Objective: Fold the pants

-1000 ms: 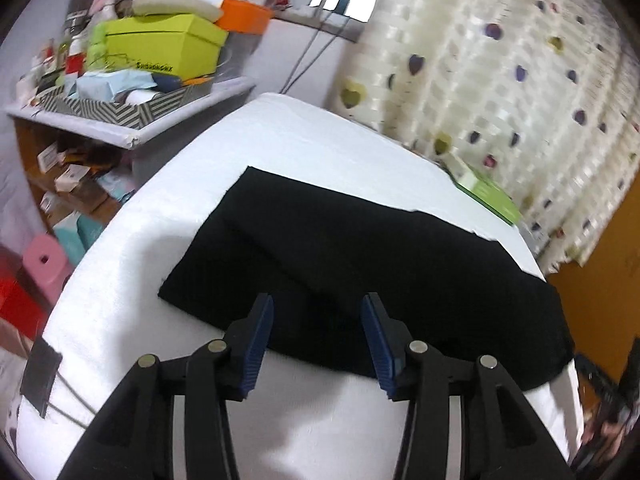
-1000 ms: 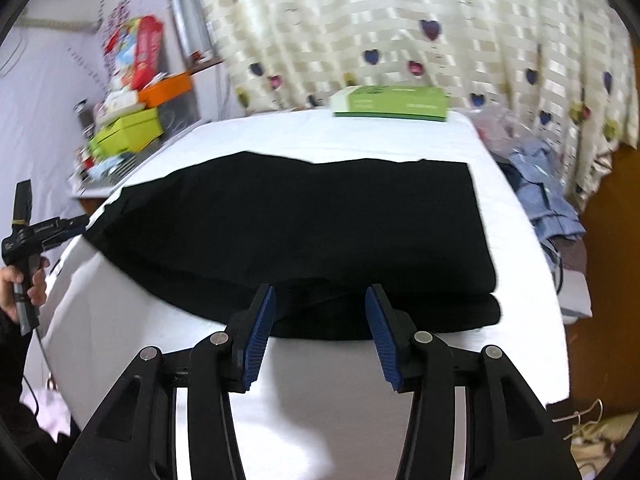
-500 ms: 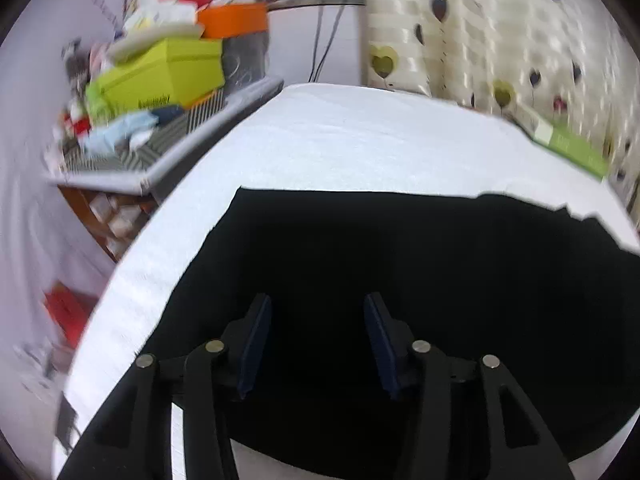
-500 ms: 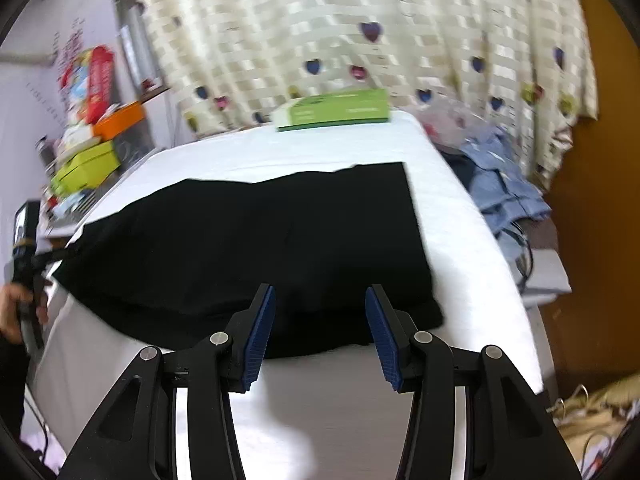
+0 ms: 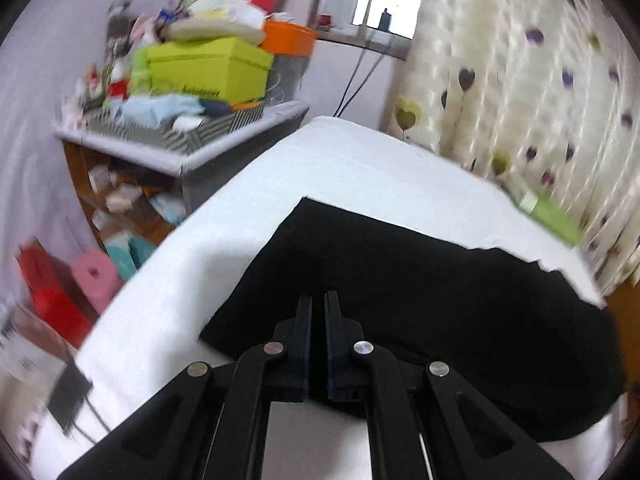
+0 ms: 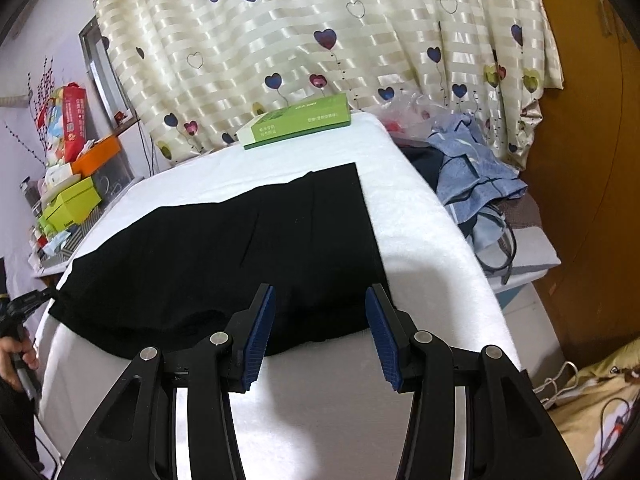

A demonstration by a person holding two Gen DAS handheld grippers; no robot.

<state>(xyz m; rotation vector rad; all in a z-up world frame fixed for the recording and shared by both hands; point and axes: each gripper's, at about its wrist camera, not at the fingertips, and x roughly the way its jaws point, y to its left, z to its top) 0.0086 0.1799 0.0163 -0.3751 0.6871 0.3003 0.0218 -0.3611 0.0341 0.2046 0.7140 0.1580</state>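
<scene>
Black pants (image 6: 224, 248) lie folded lengthwise across a white-covered table (image 6: 420, 232). In the left wrist view the same pants (image 5: 420, 300) spread to the right from my left gripper (image 5: 318, 304). Its fingers are pressed together over the pants' near left edge, shut on the fabric. The right wrist view shows that gripper (image 6: 38, 300) at the pants' far left corner, with a person's hand (image 6: 14, 350) on its handle. My right gripper (image 6: 320, 296) is open just above the pants' near right end, with nothing between its blue pads (image 6: 260, 328).
A green box (image 6: 296, 122) lies at the table's far edge by the heart-print curtain (image 6: 320, 40). Blue clothes (image 6: 472, 172) are piled right of the table. A cluttered shelf with a lime box (image 5: 208, 72) stands to the left.
My left gripper has gone from open to shut at the pants' left edge, and its view has swung. The right gripper has shifted toward the pants' right end and stays open.
</scene>
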